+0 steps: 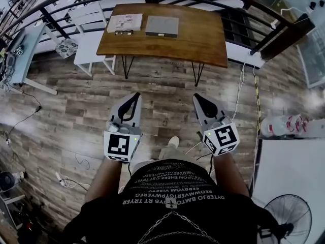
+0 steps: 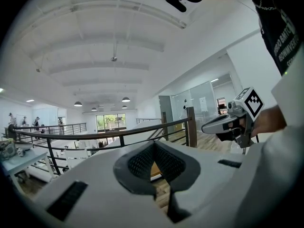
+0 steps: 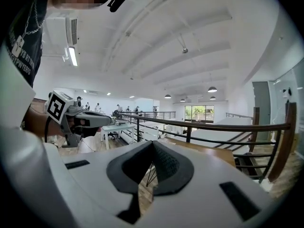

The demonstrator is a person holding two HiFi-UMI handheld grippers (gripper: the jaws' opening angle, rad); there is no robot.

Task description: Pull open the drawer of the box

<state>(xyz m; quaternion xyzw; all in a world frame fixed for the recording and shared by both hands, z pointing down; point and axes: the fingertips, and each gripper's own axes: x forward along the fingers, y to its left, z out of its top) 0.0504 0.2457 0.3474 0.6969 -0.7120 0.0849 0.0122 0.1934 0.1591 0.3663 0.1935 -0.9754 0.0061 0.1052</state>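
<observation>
The left gripper [image 1: 134, 97] is clenched on nothing, its jaws meeting at the tips. It points roughly level toward the wooden table [image 1: 203, 39], which stands well ahead of it. It is likely carried shut because nothing is within reach to grip. Far beyond both pairs of jaws, roughly between the lines they point along, a pale box [image 1: 124, 22] and a grey box [image 1: 162, 26] lie flat on the tabletop. At this distance I can't tell which has the drawer. The right gripper [image 1: 199, 98] is likewise pressed shut and empty, held alongside the left, seemingly ready for the approach.
</observation>
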